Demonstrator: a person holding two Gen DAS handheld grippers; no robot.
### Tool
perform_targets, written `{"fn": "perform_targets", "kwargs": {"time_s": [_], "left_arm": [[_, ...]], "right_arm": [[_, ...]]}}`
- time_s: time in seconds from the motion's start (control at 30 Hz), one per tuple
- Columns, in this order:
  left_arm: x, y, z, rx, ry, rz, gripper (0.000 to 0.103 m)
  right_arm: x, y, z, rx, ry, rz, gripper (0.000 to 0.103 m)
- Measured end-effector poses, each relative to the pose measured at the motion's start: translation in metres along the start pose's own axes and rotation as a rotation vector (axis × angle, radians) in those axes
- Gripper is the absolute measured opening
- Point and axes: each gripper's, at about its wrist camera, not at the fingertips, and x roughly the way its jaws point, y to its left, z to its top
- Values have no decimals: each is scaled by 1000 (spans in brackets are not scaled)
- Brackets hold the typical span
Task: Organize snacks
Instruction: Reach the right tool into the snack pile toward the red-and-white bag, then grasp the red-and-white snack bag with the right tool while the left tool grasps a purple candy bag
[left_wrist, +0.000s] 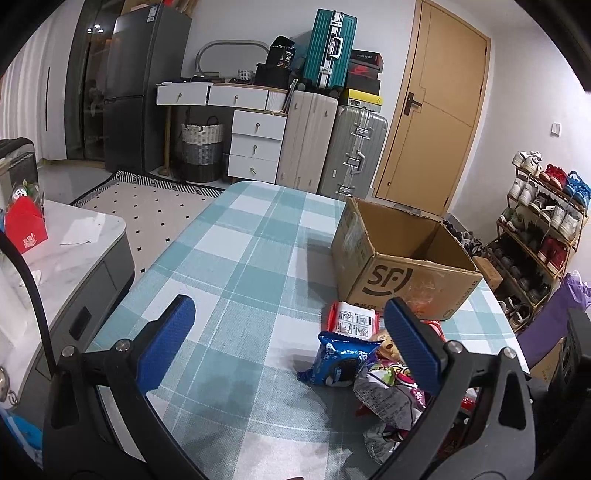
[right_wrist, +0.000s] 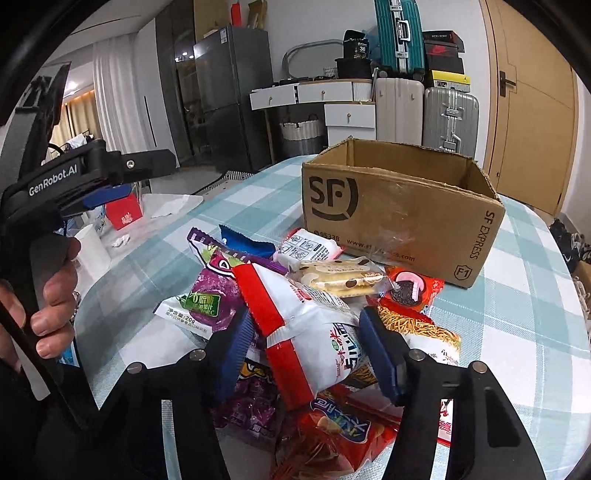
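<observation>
- The left gripper (left_wrist: 288, 332) hung over the bare checked tabletop (left_wrist: 240, 251) with its blue fingers (left_wrist: 170, 332) spread wide and nothing between them; in the right wrist view a hand (right_wrist: 55, 314) gripped its black handle at the table's left edge.
- A low white side table (left_wrist: 74, 236) stood beyond the tabletop's left edge, with a red carton (left_wrist: 26, 227) on it.
- The heap of snack packets lay near the tabletop's near edge, right of the middle, just in front of the cardboard box (right_wrist: 399, 218).
- On the heap's left side lay a purple packet (right_wrist: 214, 299) with a green label, and behind it a blue packet (right_wrist: 247, 242).
- The right gripper (right_wrist: 306, 347) pointed down into the heap, its fingers (right_wrist: 380, 354) at a middling width on either side of a white packet with a red band (right_wrist: 306, 332); both pads appeared to touch that packet's sides, though a firm grip could not be told.
- Behind that packet lay a clear biscuit pack (right_wrist: 340, 277) and a white-and-red pack (right_wrist: 310, 247), the latter touching the box's front wall.
- To the right lay a red packet with a dark round biscuit (right_wrist: 410, 288) and an orange noodle-stick packet (right_wrist: 424, 328), beside the right finger.
- The box stood open-topped toward the tabletop's far right corner; its inside showed no contents from these views.
- A shoe rack (left_wrist: 539, 236) stood past the right edge.
</observation>
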Motion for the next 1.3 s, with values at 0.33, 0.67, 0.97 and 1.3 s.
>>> {"fn": "perform_targets", "kwargs": {"time_s": [0.33,0.67,0.97,1.3], "left_arm": [[4,-7,-5,26,12,4,102],[8,-4,-6,18,21,-31,102],[14,-2,-10,2,39,-75,102],[21,-17,-20,16,99,-159,102]], "right_arm": [[-4,-15,-1,93,7,43,31],[-28,-22,-1,155,-60,70,28],[-47,-33,-1,217,-125,66,28],[-72,-45,-2,270,-201,89,28]]}}
